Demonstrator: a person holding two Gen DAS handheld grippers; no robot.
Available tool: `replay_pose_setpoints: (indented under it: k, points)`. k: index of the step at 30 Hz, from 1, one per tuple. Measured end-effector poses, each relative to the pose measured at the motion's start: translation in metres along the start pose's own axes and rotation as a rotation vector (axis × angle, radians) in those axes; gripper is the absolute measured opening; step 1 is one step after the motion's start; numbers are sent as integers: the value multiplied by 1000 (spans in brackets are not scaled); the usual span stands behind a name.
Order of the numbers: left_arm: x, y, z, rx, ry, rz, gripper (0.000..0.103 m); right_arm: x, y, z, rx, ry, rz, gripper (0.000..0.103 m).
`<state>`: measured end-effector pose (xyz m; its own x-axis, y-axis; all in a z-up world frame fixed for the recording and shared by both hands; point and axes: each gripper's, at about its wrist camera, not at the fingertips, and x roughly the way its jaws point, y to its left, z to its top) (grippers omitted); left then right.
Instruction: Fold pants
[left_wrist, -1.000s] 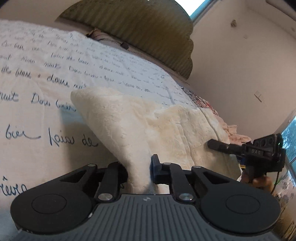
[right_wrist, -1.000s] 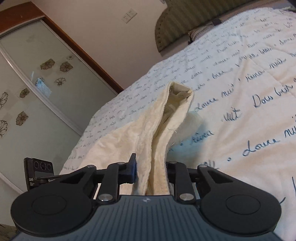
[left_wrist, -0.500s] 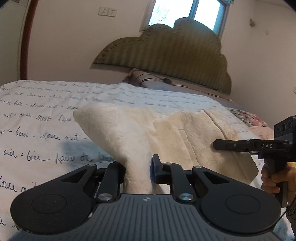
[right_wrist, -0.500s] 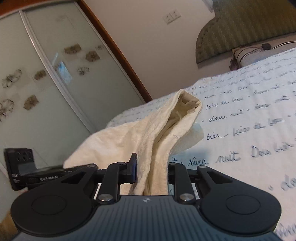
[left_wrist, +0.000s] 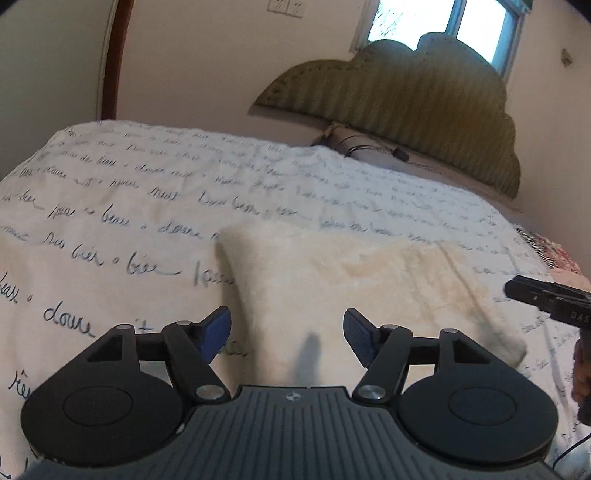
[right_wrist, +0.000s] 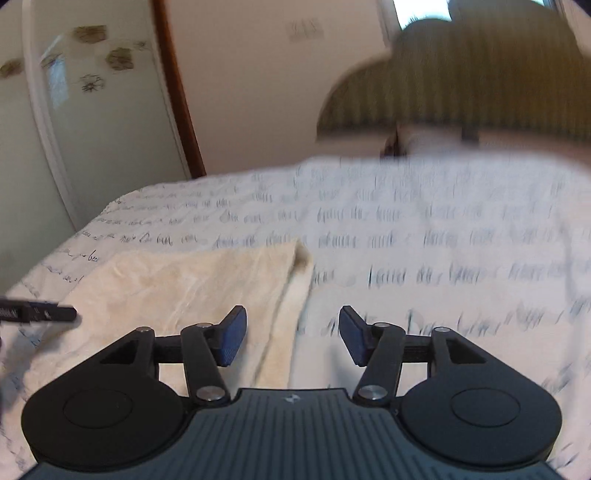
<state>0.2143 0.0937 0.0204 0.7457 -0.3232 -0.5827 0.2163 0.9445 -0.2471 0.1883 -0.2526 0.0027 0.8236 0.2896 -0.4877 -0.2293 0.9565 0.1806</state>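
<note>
The jaws of the left gripper have just been opened and are held apart; nothing is pinched, though the cream pants lie on the bed below and ahead of the gap. The right gripper has likewise just been opened, its blue pads clear of the cloth, with the garment's edge seen between and beneath them. Half a second ago a raised fold was clamped in each gripper; now the pants are laid flat on the script-printed bedspread. A fold is judged to be set down and released, so regrasping is likely needed next.
</note>
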Motion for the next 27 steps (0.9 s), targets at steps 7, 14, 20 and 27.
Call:
replay_pose_setpoints:
  k: [7,14,20,27]
  points:
    - [20,-41,-34,59,183,-165,69,27,51,-25,-145,167,115,52]
    - [2,-41,-5,102,49,-159,73,14,50,-7,-146,143,143,53]
    - [55,-26,46,1,-16,18,77,72,55,45,-114,96,106,53]
    - [91,-23,22,102,105,59,77,126,78,21,-366,226,-23,54]
